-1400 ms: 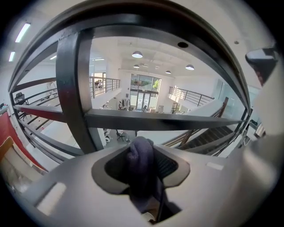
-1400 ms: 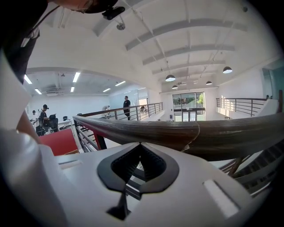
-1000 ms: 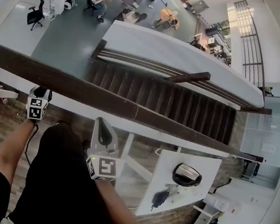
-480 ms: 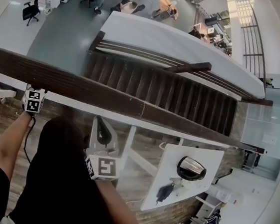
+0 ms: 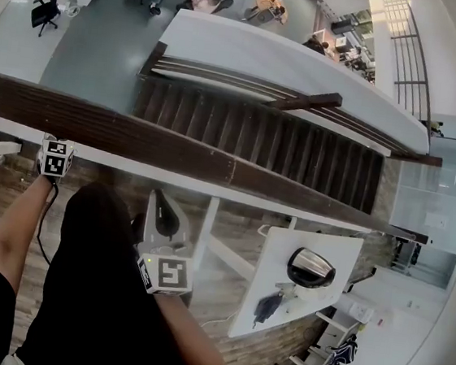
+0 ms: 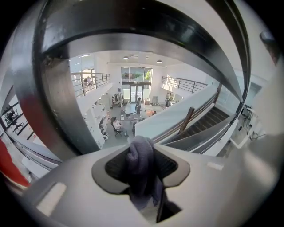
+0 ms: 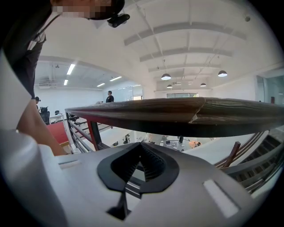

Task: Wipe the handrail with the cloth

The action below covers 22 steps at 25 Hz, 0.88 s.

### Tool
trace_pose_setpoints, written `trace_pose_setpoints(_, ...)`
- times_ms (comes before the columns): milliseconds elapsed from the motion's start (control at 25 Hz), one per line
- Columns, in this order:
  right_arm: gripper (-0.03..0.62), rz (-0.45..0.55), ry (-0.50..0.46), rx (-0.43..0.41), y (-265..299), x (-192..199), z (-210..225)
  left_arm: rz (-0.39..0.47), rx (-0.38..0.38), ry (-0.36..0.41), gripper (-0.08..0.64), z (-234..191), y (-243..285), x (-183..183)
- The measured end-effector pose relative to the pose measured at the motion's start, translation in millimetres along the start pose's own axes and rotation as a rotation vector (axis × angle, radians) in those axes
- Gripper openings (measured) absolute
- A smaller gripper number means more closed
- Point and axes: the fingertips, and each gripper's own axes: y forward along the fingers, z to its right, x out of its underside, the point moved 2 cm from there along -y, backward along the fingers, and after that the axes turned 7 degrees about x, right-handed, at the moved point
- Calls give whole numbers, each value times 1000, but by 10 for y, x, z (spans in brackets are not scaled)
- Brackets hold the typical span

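The handrail [image 5: 182, 154] is the biggest thing in my head view. It is a long dark wooden rail slanting across above the stairwell, and being rigid and fixed, I judge it will take firm pressure. My right gripper [image 5: 163, 211] hangs just beneath it on my side, with its jaws drawn together on nothing. My left gripper [image 6: 142, 165] sits by the rail's left stretch, clamped on the cloth [image 6: 140, 153], a small grey bunch standing up between the pads. I cannot tell whether the cloth touches the wood. It looks soft, light and limp, so I reckon friction could drag it loose. Holding it deep by the bunched middle, with a tuft left proud, seems right.
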Motion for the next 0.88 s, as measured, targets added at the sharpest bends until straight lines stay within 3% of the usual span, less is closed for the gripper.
trace_pose_setpoints(200, 3, -2, 0, 9, -86, 17, -11, 19, 25, -9, 132, 128, 16, -16)
trace_pose_setpoints(880, 2, 4, 53, 93, -267, -66, 324, -31, 52, 13, 132, 440, 100, -134)
